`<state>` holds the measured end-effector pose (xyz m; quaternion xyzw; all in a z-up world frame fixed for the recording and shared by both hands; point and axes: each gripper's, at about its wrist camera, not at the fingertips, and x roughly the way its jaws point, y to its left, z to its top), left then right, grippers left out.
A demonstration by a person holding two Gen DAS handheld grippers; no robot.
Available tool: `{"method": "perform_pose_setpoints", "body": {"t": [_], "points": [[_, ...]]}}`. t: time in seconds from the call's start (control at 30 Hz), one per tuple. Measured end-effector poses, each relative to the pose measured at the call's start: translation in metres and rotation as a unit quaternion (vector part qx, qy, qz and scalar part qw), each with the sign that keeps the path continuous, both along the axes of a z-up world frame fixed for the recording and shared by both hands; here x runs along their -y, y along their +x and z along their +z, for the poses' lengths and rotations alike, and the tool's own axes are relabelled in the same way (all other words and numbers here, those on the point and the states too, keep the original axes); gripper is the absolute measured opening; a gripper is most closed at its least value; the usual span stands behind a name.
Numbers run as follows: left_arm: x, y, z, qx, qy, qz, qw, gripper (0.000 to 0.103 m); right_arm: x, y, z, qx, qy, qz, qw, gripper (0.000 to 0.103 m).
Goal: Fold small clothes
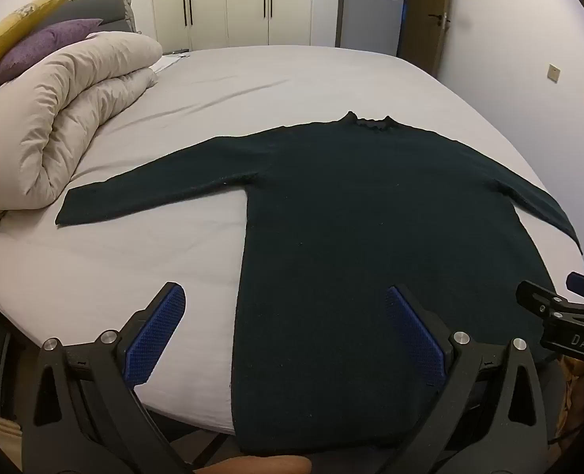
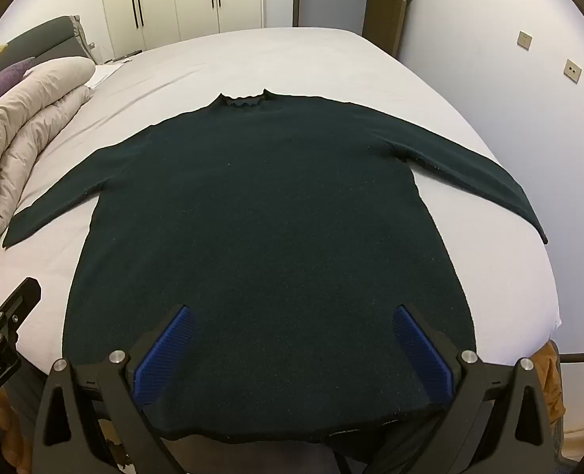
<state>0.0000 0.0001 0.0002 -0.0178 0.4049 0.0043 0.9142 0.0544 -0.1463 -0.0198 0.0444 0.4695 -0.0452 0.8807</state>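
Your sweater (image 2: 252, 217) lies flat on the bed (image 1: 292, 71), face down or up I cannot tell, collar away from you, both sleeves spread wide, hem hanging a little over the near edge. That layout gives you clear fold lines. Your left gripper (image 1: 284, 324) hangs spread wide above the hem's left side, grasping nothing; your right gripper (image 2: 292, 339) hangs spread wide over the lower body, empty too. A rolled duvet (image 1: 62, 118) sits well apart at the left.
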Motion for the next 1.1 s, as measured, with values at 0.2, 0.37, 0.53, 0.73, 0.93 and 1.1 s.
{"method": "perform_pose_setpoints", "body": {"t": [0.2, 0.37, 0.53, 0.73, 0.93, 1.1], "points": [[0.000, -0.001, 0.001, 0.001, 0.002, 0.000, 1.0000, 0.103, 0.000, 0.000, 0.000, -0.001, 0.000, 0.001, 1.000, 0.103], [-0.002, -0.003, -0.003, 0.001, 0.002, 0.001, 1.0000, 0.103, -0.001, 0.001, 0.000, -0.002, -0.002, 0.001, 1.000, 0.103], [0.000, -0.002, -0.002, 0.000, 0.002, 0.001, 1.0000, 0.103, -0.002, 0.001, 0.000, -0.002, -0.002, 0.002, 1.000, 0.103], [0.000, -0.002, -0.003, -0.001, 0.002, 0.002, 1.0000, 0.103, -0.003, 0.002, -0.002, -0.002, -0.003, 0.002, 1.000, 0.103], [-0.001, -0.001, -0.009, 0.000, 0.003, 0.001, 1.0000, 0.103, -0.004, 0.002, -0.002, -0.003, -0.003, 0.002, 1.000, 0.103], [-0.001, -0.002, -0.009, 0.000, 0.002, 0.002, 1.0000, 0.103, -0.006, 0.001, -0.002, -0.003, -0.003, 0.002, 1.000, 0.103]]}}
